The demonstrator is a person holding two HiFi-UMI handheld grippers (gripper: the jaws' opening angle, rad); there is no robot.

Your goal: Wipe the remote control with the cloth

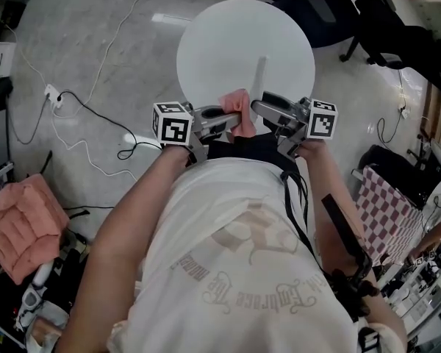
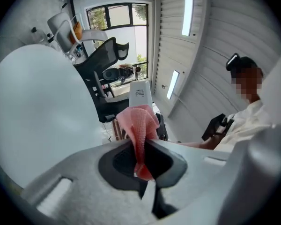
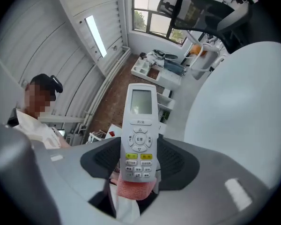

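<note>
**A:** Round white tabletop (image 1: 206,43) on a pale grey floor (image 1: 95,28), black office chairs (image 1: 331,6) behind it, cables (image 1: 88,109) trailing off at the left. What's happening at the near edge?

**B:** Both grippers are up close in front of the person's white shirt (image 1: 235,256), tips turned toward each other. The right gripper (image 3: 139,149) has the remote control (image 3: 139,125). It's white, with buttons and screen facing that gripper's camera, and it stands straight out along the fingers (image 3: 206,172).

**A:** A proper grip?

**B:** Yes. The fingers stand wide, but the remote fills the gap and is clamped at its button end. The screen end sticks out free. In the head view it points up across the tabletop.

**A:** And the cloth?

**B:** The pink cloth (image 2: 141,123) is in the left gripper (image 2: 143,146). Its fingers are closed tight on a gathered fold, with the rest bunched up just past the tips.

**A:** Touching the remote?

**B:** It sits right at the remote's bottom end. The right gripper view shows pink just under the last row of buttons. The left gripper view shows the remote's labelled back rising directly behind the cloth. Whether it's pressed on or only just beside, I can't tell.

**A:** Anything else around?

**B:** Folded pink fabric (image 1: 22,223) down at the far left and a checked fabric (image 1: 393,201) at the far right, both well apart from the tabletop.
</note>
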